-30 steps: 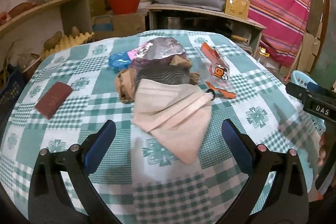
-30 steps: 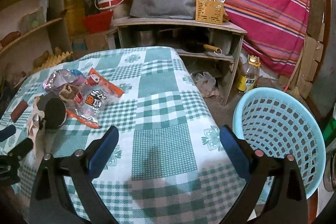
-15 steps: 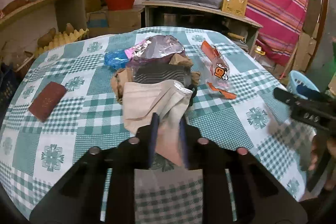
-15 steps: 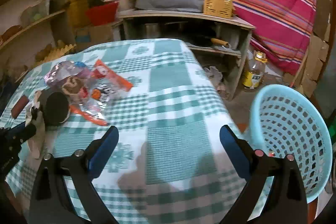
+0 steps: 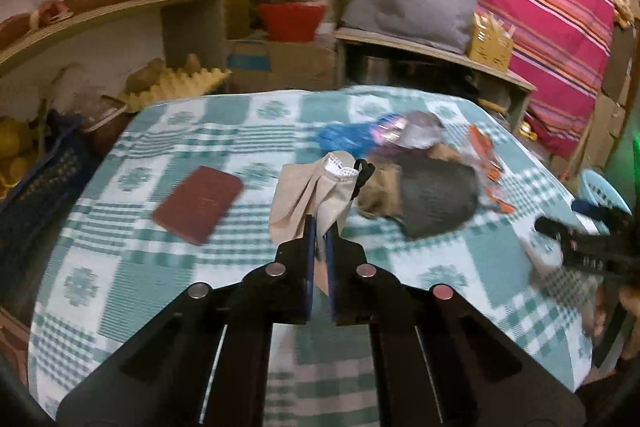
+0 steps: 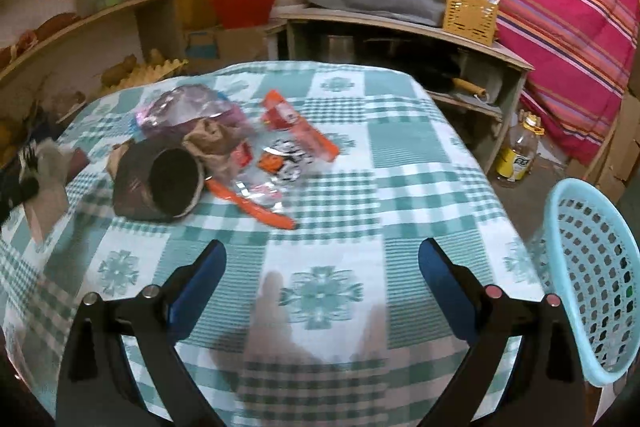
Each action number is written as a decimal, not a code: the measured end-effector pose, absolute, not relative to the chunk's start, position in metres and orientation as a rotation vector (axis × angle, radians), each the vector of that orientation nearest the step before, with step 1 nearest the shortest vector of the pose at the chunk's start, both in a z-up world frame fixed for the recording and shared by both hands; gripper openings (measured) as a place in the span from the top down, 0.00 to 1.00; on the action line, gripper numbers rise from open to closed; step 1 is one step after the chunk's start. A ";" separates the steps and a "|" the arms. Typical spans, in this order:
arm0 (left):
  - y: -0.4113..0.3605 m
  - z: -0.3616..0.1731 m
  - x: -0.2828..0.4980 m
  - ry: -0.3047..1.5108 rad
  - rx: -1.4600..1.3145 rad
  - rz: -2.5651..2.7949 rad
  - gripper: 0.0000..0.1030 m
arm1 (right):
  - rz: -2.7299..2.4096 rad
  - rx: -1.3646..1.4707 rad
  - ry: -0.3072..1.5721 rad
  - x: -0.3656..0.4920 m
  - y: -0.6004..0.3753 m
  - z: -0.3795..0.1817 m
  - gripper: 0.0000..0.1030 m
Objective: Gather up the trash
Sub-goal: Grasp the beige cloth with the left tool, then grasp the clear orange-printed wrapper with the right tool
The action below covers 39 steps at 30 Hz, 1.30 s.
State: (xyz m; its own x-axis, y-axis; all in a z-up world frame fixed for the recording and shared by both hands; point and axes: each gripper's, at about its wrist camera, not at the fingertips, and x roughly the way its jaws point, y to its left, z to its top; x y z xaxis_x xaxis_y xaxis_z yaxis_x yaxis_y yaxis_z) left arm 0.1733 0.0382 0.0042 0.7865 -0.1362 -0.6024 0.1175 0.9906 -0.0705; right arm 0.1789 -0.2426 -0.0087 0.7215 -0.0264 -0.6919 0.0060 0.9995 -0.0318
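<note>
Left wrist view: left tool [image 5: 319, 227] is clamping a beige paper bag [image 5: 310, 193], the bag hanging crumpled above the checkered desk [image 5: 120, 267]. A red booklet [image 5: 198, 203] is lying to its left; a grey pouch [image 5: 438, 201] and foil wrappers [image 5: 404, 131] are sitting just right of the bag.

Right wrist view: right tool [image 6: 322, 267] is hovering over the desk [image 6: 420, 163] with fingers wide apart, gripping nothing. An orange wrapper [image 6: 288, 155] is lying beside a dark pouch [image 6: 158, 187]. A blue basket [image 6: 596, 279] is standing off the desk's right edge.
</note>
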 end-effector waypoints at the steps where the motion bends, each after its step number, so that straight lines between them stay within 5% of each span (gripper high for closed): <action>1: 0.045 0.005 0.176 0.649 -0.044 -0.126 0.97 | -0.015 -0.044 0.769 0.180 -0.238 -0.010 0.08; 19: 0.056 0.004 0.200 0.659 -0.099 -0.103 0.97 | -0.033 -0.240 0.811 0.236 -0.187 -0.020 0.11; 27: 0.049 -0.001 0.204 0.673 -0.074 -0.097 0.97 | 0.029 -0.191 0.854 0.253 -0.193 -0.023 0.56; 33: 0.049 -0.001 0.205 0.675 -0.069 -0.092 0.97 | 0.076 -0.153 0.837 0.249 -0.201 -0.020 0.78; 39: 0.048 0.000 0.203 0.670 -0.071 -0.091 0.97 | 0.084 -0.111 0.798 0.238 -0.216 -0.011 0.85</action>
